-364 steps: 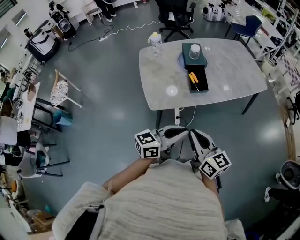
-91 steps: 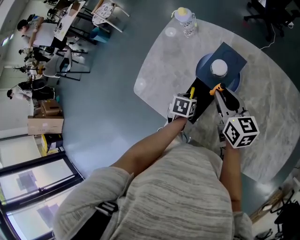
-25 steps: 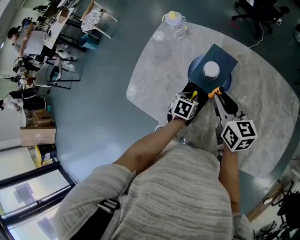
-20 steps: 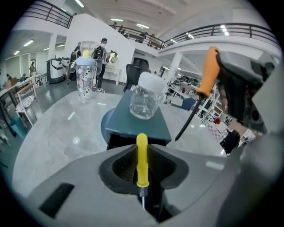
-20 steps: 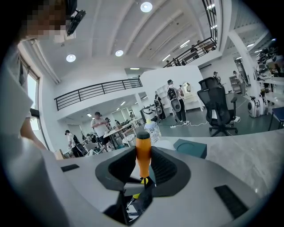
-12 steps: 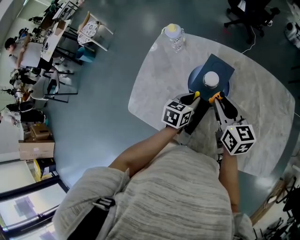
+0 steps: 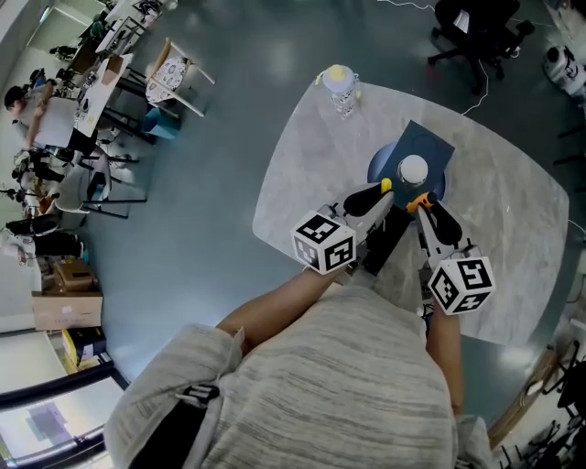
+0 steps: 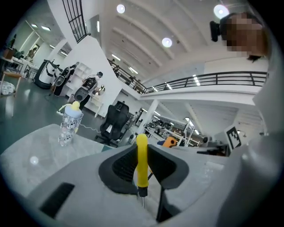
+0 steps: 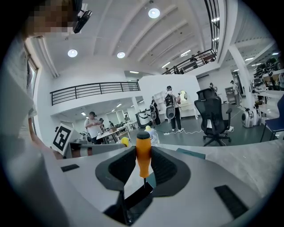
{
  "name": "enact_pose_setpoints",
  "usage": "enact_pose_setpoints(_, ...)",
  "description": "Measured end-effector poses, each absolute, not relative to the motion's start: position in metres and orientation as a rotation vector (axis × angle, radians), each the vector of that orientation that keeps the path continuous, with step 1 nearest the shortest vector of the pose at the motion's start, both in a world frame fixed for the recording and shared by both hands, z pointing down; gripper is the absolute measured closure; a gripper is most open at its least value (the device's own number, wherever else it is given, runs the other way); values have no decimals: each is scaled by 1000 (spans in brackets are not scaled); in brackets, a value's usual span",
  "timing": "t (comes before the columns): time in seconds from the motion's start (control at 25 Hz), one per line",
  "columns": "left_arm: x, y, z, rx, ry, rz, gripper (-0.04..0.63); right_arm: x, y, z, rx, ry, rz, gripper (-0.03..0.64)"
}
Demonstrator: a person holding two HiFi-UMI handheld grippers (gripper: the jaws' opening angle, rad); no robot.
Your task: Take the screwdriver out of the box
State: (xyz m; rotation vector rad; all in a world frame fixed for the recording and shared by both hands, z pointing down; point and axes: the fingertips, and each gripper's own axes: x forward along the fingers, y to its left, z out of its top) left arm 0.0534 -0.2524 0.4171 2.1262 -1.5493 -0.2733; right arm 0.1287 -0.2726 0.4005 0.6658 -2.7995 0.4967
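Observation:
Over the dark open box [image 7: 392, 240] on the grey table [image 7: 302, 156], my left gripper [image 7: 377, 190] is shut on a yellow-handled screwdriver [image 7: 385, 185]. In the left gripper view that screwdriver [image 8: 141, 162] stands upright between the jaws, lifted above the table. To its right, my right gripper [image 7: 423, 203] is shut on an orange-handled screwdriver [image 7: 419, 197]. In the right gripper view, the orange handle [image 9: 143, 157] is pinched upright, with its thin shaft pointing down.
A white-capped jar [image 7: 414, 169] stands on a blue plate [image 7: 380, 169] on a dark lid just beyond the box. A yellow-capped bottle [image 7: 339, 88] is at the table's far edge. An office chair [image 7: 476, 27] stands behind the table and wooden chairs [image 7: 174, 73] to the left.
My left gripper has risen out of the box with the yellow screwdriver and tilted up toward level; its marker cube has shifted left in the head view. The right gripper has barely moved.

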Motion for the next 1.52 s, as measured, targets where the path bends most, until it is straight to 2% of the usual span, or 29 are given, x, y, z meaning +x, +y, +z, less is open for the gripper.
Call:
enact_pose_setpoints(0.24,52,-239,387,2265,-1517,-419,515,123,-260,401,672,-2801,490,511)
enact_pose_setpoints(1.52,47,-229,376,2358,-1482,-379,517,109,-247,395,696,-2796,424,511)
